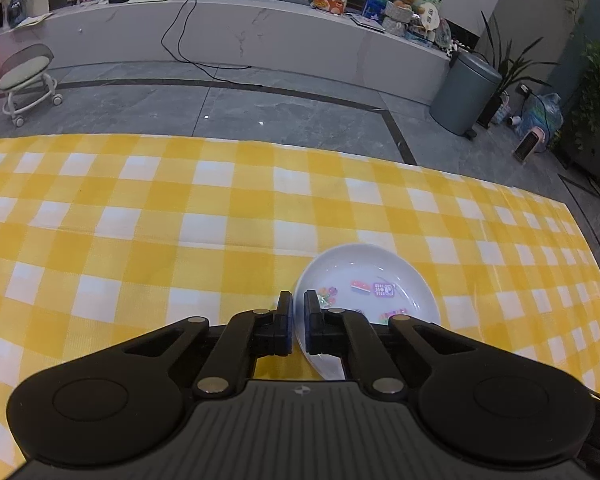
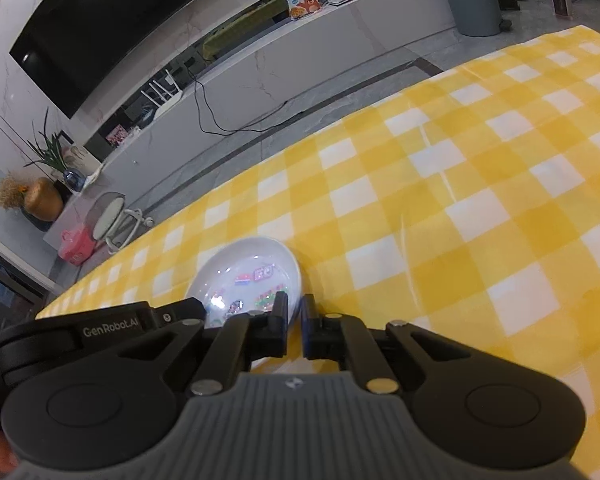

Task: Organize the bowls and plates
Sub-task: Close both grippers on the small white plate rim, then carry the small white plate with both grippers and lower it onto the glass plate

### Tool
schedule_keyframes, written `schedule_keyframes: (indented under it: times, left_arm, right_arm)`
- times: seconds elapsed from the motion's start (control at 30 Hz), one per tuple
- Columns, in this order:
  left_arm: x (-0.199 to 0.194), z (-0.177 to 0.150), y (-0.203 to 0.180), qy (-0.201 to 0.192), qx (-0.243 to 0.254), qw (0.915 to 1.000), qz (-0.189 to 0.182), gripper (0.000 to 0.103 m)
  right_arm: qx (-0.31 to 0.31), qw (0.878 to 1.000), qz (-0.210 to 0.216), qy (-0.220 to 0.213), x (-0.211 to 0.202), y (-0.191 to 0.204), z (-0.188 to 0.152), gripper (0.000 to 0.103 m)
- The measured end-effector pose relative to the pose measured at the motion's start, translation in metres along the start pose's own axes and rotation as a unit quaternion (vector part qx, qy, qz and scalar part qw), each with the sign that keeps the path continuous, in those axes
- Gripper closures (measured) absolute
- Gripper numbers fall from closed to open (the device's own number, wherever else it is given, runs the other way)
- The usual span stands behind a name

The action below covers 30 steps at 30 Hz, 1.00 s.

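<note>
A white bowl [image 1: 380, 272] with colourful cartoon prints inside is on the yellow checked tablecloth [image 1: 180, 220]. My left gripper [image 1: 298, 304] is shut on the bowl's left rim, one finger outside and one inside. In the right wrist view the same bowl [image 2: 252, 264] shows, and my right gripper [image 2: 295, 308] is shut on its right rim. The left gripper's black body [image 2: 100, 328] shows at the bowl's left side. I cannot tell whether the bowl rests on the cloth or is lifted.
The table's far edge [image 1: 260, 142] drops to a grey tiled floor. Beyond are a wheeled stool [image 1: 28, 76], a grey bin [image 1: 464, 92], a low marble cabinet [image 1: 240, 36] and plants. Checked cloth stretches left in the left wrist view and right in the right wrist view [image 2: 480, 200].
</note>
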<state>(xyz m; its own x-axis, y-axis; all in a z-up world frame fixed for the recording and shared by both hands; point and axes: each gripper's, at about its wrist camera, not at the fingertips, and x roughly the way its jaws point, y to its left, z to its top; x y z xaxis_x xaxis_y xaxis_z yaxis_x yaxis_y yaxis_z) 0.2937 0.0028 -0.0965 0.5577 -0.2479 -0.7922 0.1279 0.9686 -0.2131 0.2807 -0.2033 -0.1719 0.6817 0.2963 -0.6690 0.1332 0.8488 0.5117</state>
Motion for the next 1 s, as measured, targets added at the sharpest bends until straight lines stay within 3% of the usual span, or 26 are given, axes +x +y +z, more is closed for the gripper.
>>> schedule_keyframes:
  times: [0.47, 0.83, 1.0]
  left_arm:
    - [-0.058, -0.021, -0.037, 0.037, 0.032, 0.9988, -0.006, 0.099]
    - [-0.133, -0.063, -0.069, 0.034, 0.029, 0.9989, -0.016, 0.100]
    - [-0.165, -0.096, -0.093, 0.014, 0.043, 0.9987, -0.021, 0.100]
  right_arm:
    - [0.023, 1.000, 0.006, 0.010, -0.076, -0.015, -0.021, 0.100]
    - [0.024, 0.999, 0.035, 0.003, -0.175, -0.028, -0.055, 0.100]
    - [0.032, 0.999, 0.044, -0.002, -0.217, -0.043, -0.074, 0.101]
